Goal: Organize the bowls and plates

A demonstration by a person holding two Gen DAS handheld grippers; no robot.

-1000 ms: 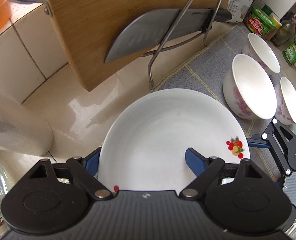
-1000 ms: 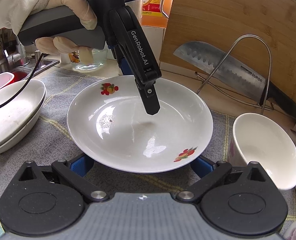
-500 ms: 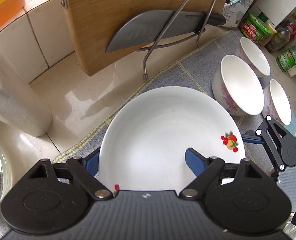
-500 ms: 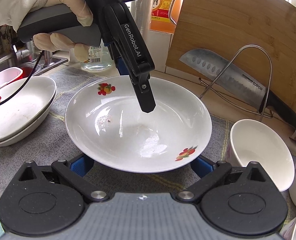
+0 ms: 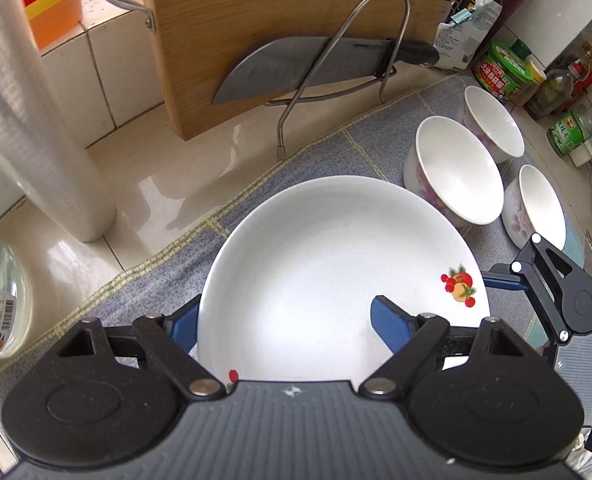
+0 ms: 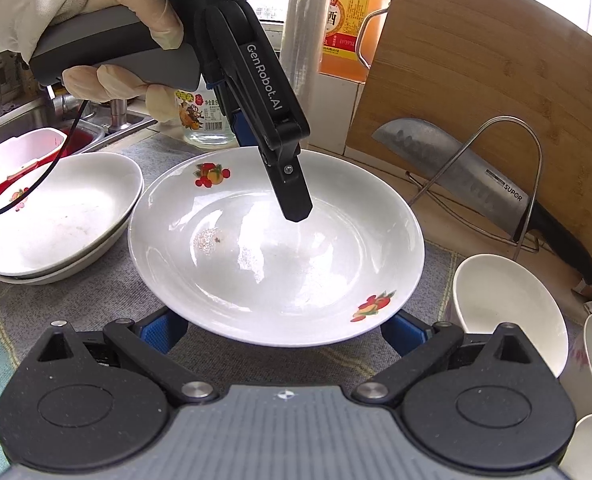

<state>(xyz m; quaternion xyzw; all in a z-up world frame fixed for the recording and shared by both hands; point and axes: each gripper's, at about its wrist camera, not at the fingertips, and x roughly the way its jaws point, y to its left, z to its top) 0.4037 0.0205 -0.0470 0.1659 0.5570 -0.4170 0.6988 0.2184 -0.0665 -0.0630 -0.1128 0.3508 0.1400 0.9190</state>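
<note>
Left wrist view: left gripper (image 5: 288, 316) clamps the plate (image 5: 335, 264) rim, one finger inside, one under; three bowls (image 5: 455, 172) ahead-right.
Right wrist view: right gripper (image 6: 284, 328) spread wide beneath the plate's near edge, gripping nothing; stacked plates (image 6: 56, 216) left.

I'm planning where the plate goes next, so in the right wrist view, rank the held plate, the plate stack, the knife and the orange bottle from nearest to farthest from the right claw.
1. Plate: dead ahead, over the right claw.
2. Plate stack: left, on the mat.
3. Knife: far right, in its rack.
4. Orange bottle: at the back, by the wall.
</note>
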